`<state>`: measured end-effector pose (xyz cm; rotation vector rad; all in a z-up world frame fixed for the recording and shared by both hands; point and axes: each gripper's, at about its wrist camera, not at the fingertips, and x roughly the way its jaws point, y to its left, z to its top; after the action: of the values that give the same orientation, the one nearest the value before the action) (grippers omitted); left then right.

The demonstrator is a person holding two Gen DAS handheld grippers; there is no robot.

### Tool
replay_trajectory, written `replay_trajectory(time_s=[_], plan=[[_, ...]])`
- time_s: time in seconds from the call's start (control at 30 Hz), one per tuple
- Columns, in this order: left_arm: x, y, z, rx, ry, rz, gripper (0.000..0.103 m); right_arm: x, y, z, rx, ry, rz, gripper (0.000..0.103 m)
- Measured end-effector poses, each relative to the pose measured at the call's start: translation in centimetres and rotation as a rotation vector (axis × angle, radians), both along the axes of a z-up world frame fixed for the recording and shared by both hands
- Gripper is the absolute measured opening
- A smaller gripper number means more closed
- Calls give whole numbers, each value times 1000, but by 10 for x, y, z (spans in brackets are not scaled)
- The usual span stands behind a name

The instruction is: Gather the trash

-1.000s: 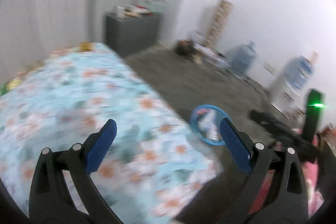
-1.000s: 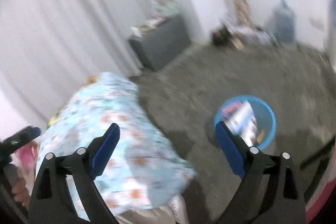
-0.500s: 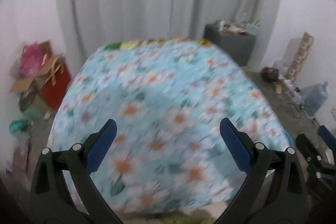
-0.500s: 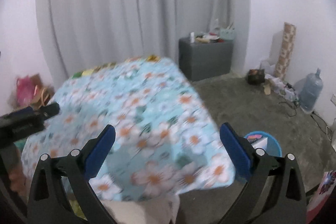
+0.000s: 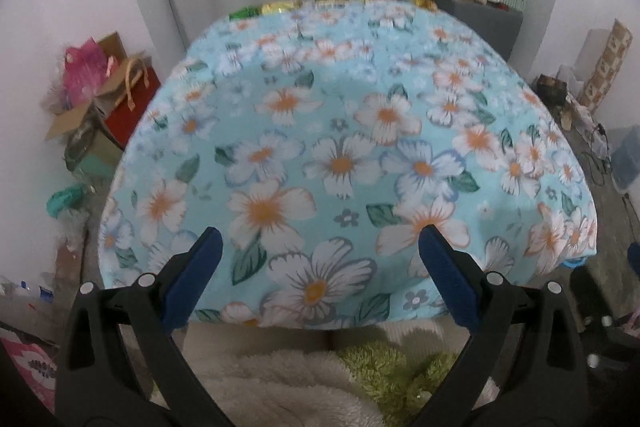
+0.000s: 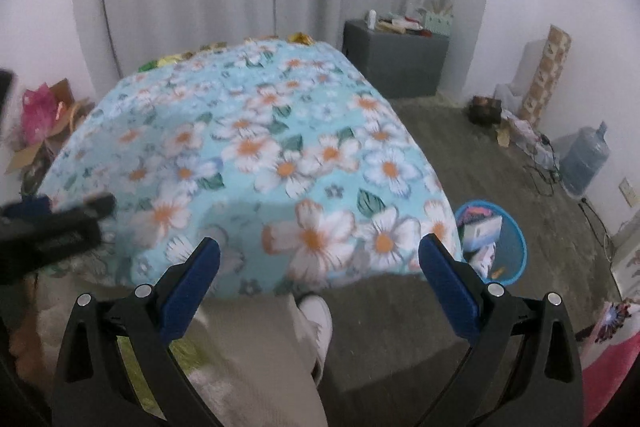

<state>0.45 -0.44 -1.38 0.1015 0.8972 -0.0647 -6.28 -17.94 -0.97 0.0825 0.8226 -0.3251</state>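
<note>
A table with a blue floral cloth (image 5: pixel 340 131) fills the left wrist view and shows in the right wrist view (image 6: pixel 248 155). Small shiny wrappers (image 5: pixel 280 5) lie along its far edge, also seen in the right wrist view (image 6: pixel 298 37). A blue trash basket (image 6: pixel 496 243) holding packaging stands on the floor right of the table. My left gripper (image 5: pixel 320 277) is open and empty above the table's near edge. My right gripper (image 6: pixel 320 277) is open and empty near the table's front right corner. The left gripper's body shows blurred in the right wrist view (image 6: pixel 52 223).
A grey cabinet (image 6: pixel 394 63) with clutter on top stands at the back right. Boxes and bags (image 5: pixel 100 95) pile up left of the table. Water jugs (image 6: pixel 584 159), cables and a patterned roll (image 6: pixel 544 75) line the right wall. My legs and shoe (image 6: pixel 316 315) are below.
Both views swung left from the floor and the blue basket to face the table. Both grippers stayed open and empty.
</note>
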Motion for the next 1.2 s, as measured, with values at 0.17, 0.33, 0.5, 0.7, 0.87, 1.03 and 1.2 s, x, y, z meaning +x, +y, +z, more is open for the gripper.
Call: replay_trajectory(time_s=[0.17, 0.33, 0.5, 0.7, 0.87, 1.03, 1.2], plan=[[-1, -3, 10, 13, -29, 0, 94, 1, -15, -7, -14, 41, -40, 97], [0, -9, 11, 37, -19, -1, 94, -2, -28, -9, -10, 53, -72, 97], [1, -9, 11, 39, -18, -7, 94, -5, -38, -11, -16, 63, -103, 97], [1, -14, 13, 36, -3, -25, 94, -7, -44, -10, -24, 71, -115, 97], [0, -18, 14, 46, -9, -41, 94, -8, -46, -9, -27, 69, -120, 97], [1, -20, 12, 52, 3, -49, 94, -8, -47, -8, -28, 66, -123, 97], [0, -20, 12, 56, 3, -47, 94, -7, -45, -5, -37, 58, -115, 97]])
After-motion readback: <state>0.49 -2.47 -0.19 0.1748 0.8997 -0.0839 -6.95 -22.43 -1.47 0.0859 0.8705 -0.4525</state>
